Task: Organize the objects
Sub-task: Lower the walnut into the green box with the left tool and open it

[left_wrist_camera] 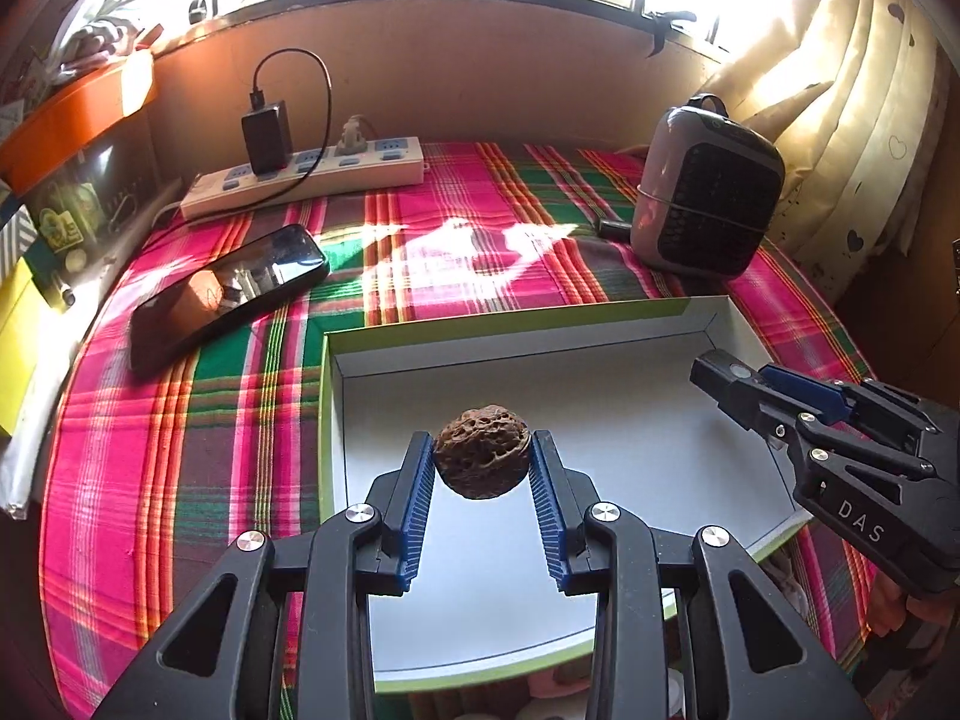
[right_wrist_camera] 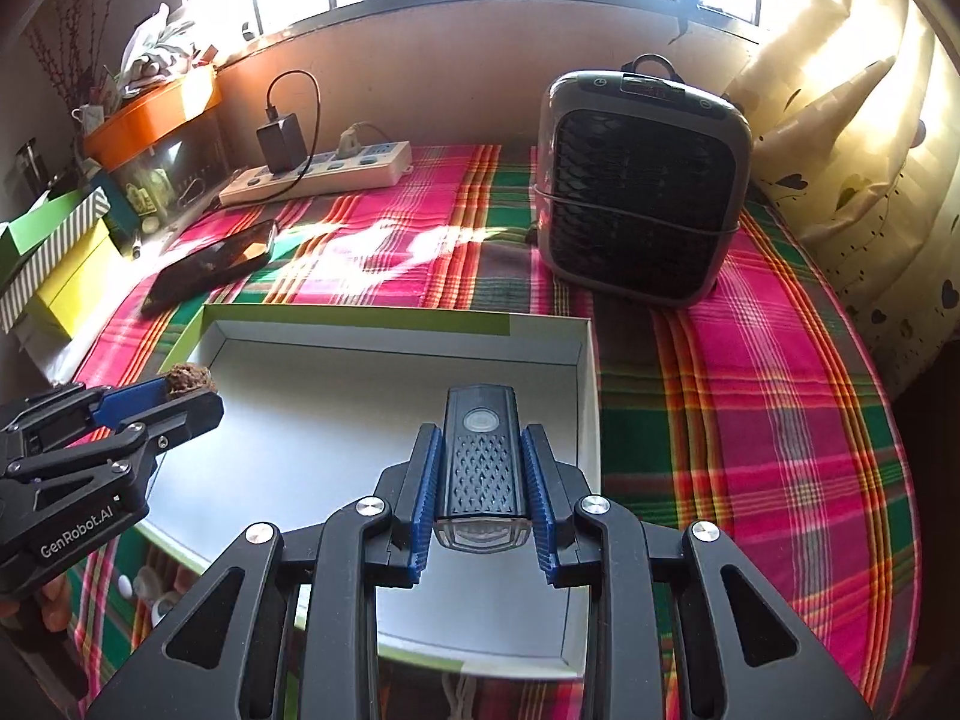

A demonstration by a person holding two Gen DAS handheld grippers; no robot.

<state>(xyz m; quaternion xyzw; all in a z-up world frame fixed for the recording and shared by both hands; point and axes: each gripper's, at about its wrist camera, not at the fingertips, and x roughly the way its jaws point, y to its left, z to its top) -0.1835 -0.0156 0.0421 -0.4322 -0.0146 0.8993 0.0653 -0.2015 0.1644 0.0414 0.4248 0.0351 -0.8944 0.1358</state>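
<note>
Plaid cloth (left_wrist_camera: 180,450) in pink, green and orange covers the whole table, with a bright window along the far side and a pale curtain (right_wrist_camera: 870,150) with small hearts hanging at the right. On the near part of the cloth lies a shallow open box (left_wrist_camera: 336,420), white inside with a green rim, its floor bare. Far right of the box stands a grey desk fan (right_wrist_camera: 642,192) with a dark grille, upright and well apart from the box's far wall. At the far left a white power strip (left_wrist_camera: 372,171) lies along the wall with a black charger (left_wrist_camera: 267,138) plugged into it, its cable looping above. A black phone (left_wrist_camera: 228,294) lies flat on the cloth between the strip and the box's far left corner, close to that corner but not touching it. Over the right half of the box, the right gripper (right_wrist_camera: 483,483) is clamped on a black bike light (right_wrist_camera: 480,450), its blue pads pressing both long sides, the lens end turned near. Over the left half of the box, the left gripper (left_wrist_camera: 483,474) grasps a brown wrinkled walnut (left_wrist_camera: 483,450) between its pad tips, clear of the box floor.
</note>
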